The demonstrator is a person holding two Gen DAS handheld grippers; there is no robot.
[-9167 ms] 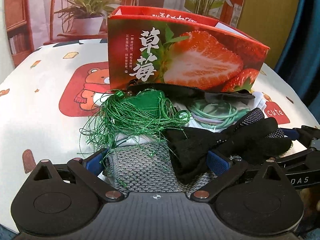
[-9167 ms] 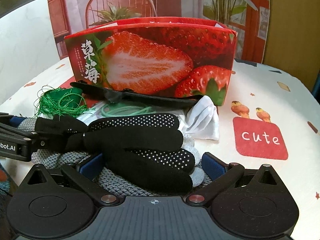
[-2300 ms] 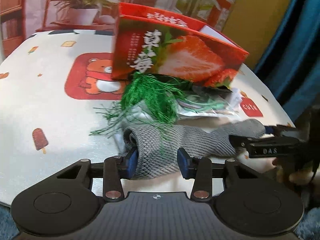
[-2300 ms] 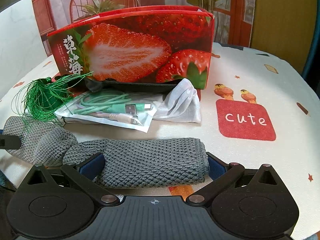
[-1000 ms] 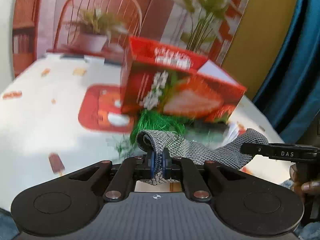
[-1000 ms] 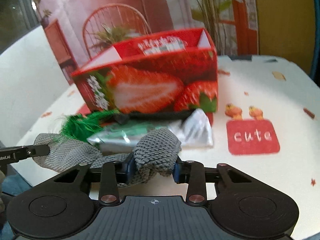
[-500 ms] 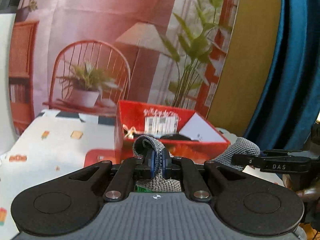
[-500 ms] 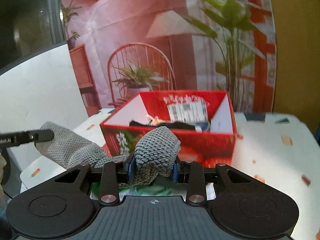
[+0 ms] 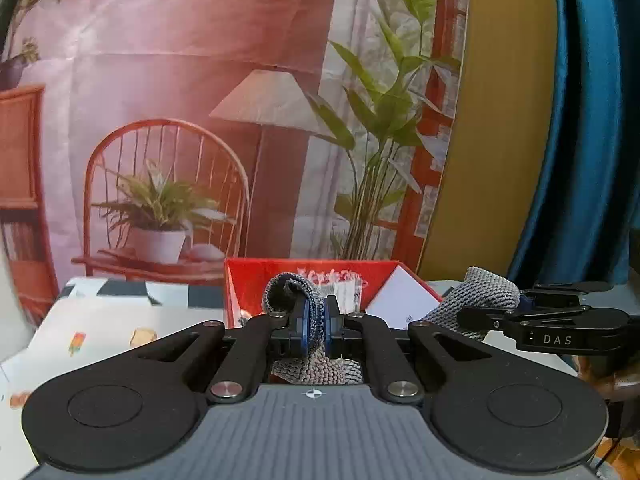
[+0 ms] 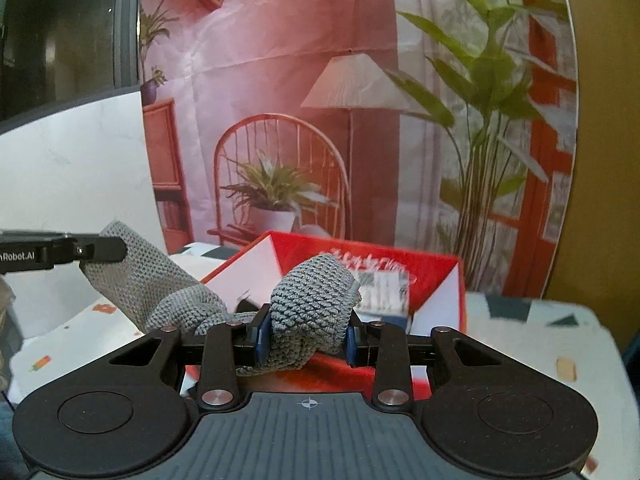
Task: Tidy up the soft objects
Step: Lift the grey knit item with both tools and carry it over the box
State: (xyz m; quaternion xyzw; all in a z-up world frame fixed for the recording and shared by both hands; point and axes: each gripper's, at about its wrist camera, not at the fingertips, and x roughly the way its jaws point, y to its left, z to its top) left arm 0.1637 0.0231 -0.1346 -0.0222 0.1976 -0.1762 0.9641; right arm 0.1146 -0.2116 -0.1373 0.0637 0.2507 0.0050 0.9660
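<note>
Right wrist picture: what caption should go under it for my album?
Two grippers, right gripper and left gripper, lift a grey knitted cloth above an open red box.

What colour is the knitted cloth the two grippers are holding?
Grey. The cloth shows best in the right wrist view.

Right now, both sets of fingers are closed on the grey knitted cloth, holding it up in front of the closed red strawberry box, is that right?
Not quite: the red strawberry box is open at the top, not closed. The right wrist view looks down past its rim onto white inner walls and items inside. The rest stands: the left gripper and right gripper each pinch the grey knitted cloth, holding it up in front of the box.
</note>
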